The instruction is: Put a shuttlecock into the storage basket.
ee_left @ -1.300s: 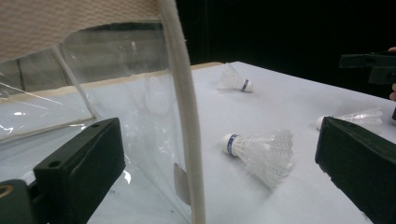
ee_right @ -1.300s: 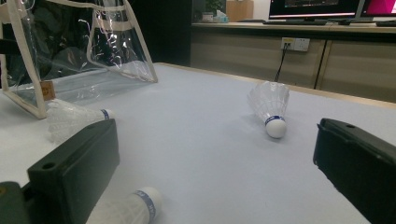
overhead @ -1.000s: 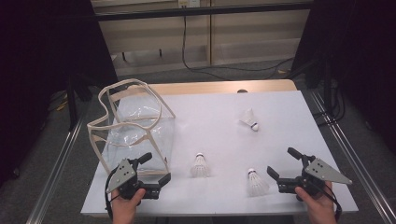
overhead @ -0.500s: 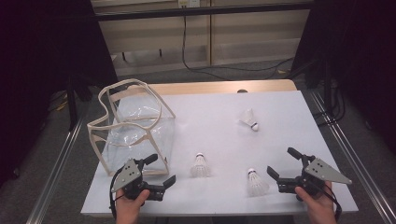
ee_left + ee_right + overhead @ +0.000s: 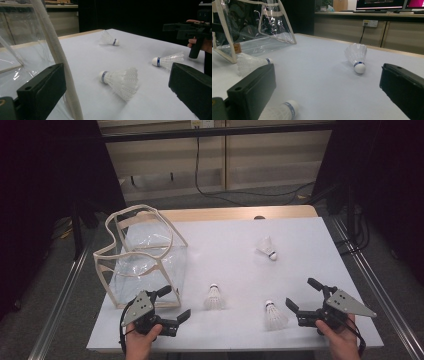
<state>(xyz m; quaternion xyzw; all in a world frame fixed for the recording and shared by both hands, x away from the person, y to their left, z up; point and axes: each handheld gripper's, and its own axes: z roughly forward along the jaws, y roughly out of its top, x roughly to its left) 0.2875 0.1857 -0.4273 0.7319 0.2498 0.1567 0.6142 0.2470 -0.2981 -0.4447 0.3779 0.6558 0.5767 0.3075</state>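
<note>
Three shuttlecocks lie on the white table (image 5: 240, 245), none of them held. The middle shuttlecock (image 5: 214, 297) sits near the front edge, just right of the clear bag (image 5: 145, 255), cork pointing away from you; in your left gripper view it lies between the jaws' line of sight, cork to the left (image 5: 117, 81). The near-right shuttlecock (image 5: 274, 315) lies just left of your right gripper (image 5: 300, 297), close but not touching as far as the high view shows. The far shuttlecock (image 5: 266, 248) rests well apart from both, toward the back right, cork down toward you; in your right gripper view it shows tilted on its cork (image 5: 357, 58).

Your left gripper (image 5: 172, 304) hovers at the bag's front corner, jaws spread wide, nothing between them. Your right gripper's jaws are also spread and empty, aimed left across the table.

The bag stands upright at the left, mouth up, cream trim sagging. Can't tell if your left jaw touches its trim.
</note>
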